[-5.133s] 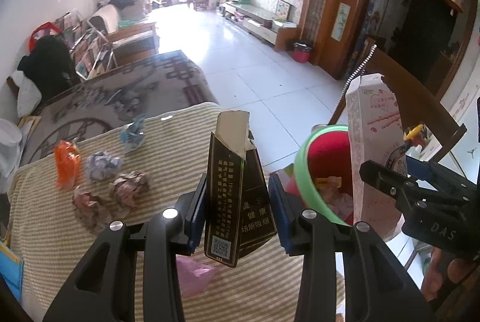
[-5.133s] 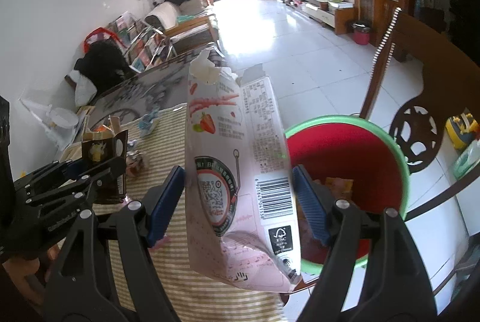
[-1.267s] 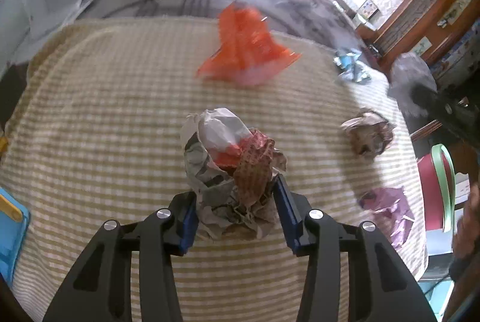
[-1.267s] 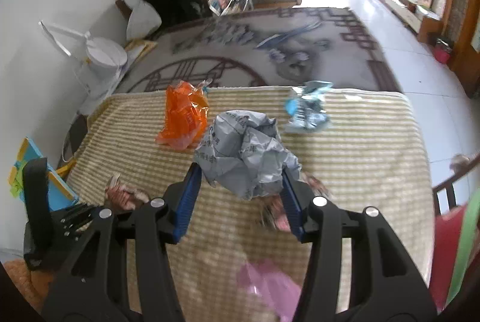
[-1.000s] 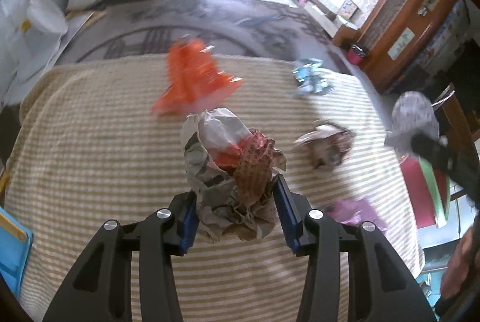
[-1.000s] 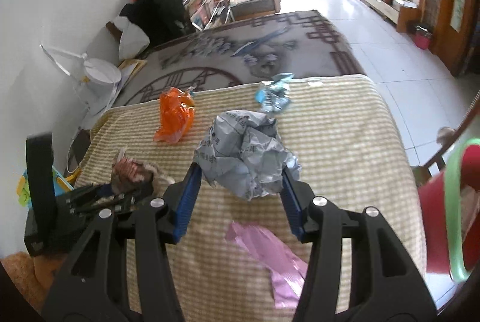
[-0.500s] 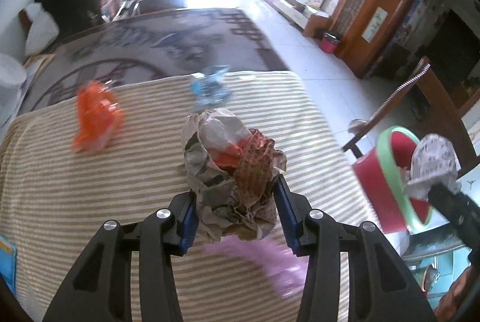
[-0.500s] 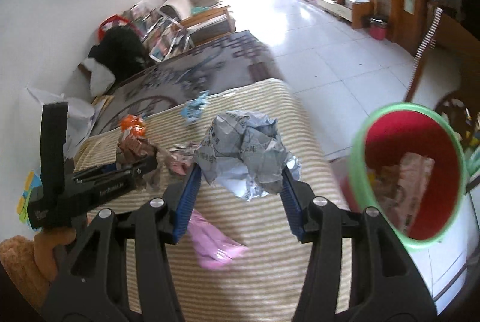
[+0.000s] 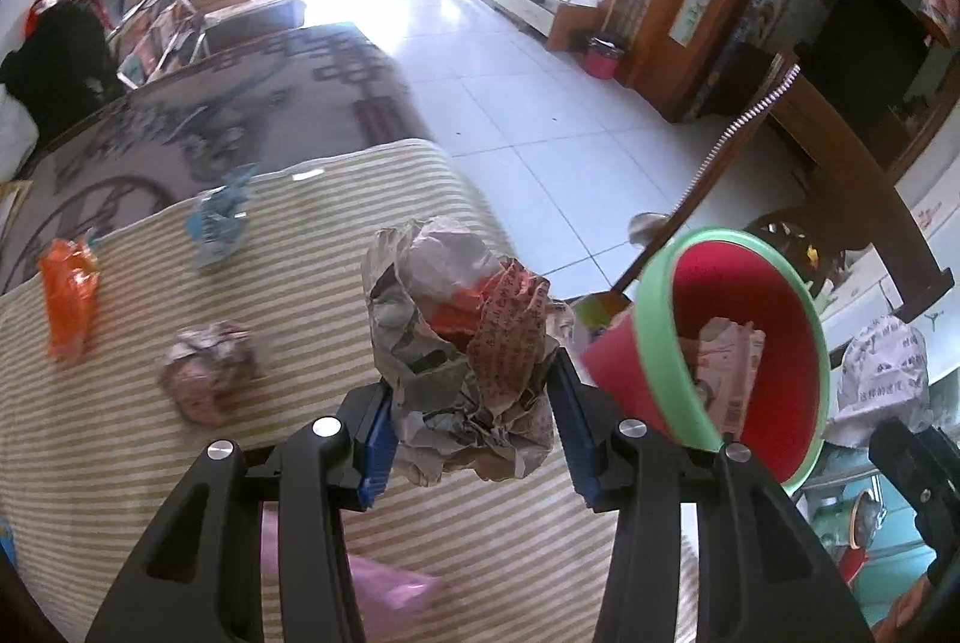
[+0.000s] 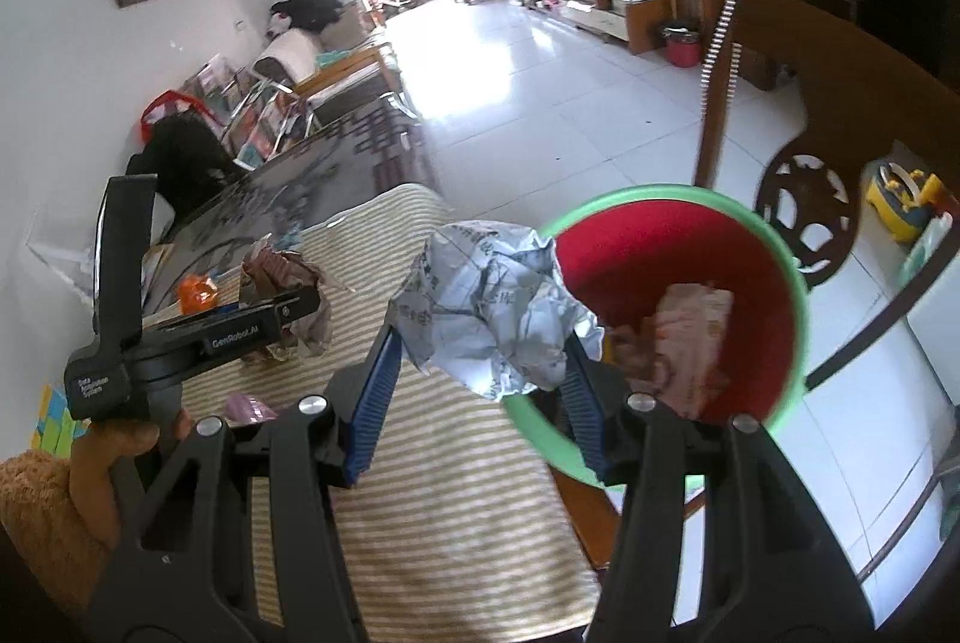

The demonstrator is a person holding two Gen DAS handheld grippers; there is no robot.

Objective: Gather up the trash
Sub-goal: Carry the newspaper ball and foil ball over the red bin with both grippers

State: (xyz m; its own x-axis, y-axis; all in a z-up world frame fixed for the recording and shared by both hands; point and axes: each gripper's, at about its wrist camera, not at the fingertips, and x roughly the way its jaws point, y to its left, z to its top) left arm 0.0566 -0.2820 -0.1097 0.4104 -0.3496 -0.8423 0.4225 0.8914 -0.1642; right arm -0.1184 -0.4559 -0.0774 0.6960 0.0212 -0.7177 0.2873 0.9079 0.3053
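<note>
On the table (image 9: pixel 120 463), a wrapper (image 9: pixel 69 301) is lying near the left edge, a crumpled foil (image 9: pixel 219 223) near the far edge, and a paper wad (image 9: pixel 207 379) between them, nearer. The bin (image 9: pixel 666 361) is standing just beyond the right edge, with a carton (image 9: pixel 726 367) lying in it. A chair (image 10: pixel 804 217) is standing behind the bin.

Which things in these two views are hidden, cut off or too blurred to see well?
- Pink wrapper, left wrist view: blurred, partly behind the left gripper.
- Bin bottom, both views: covered by trash inside.
- Brown paper ball, left wrist view: underside hidden by jaws.
- Grey paper ball, right wrist view: hides bin's near rim.
</note>
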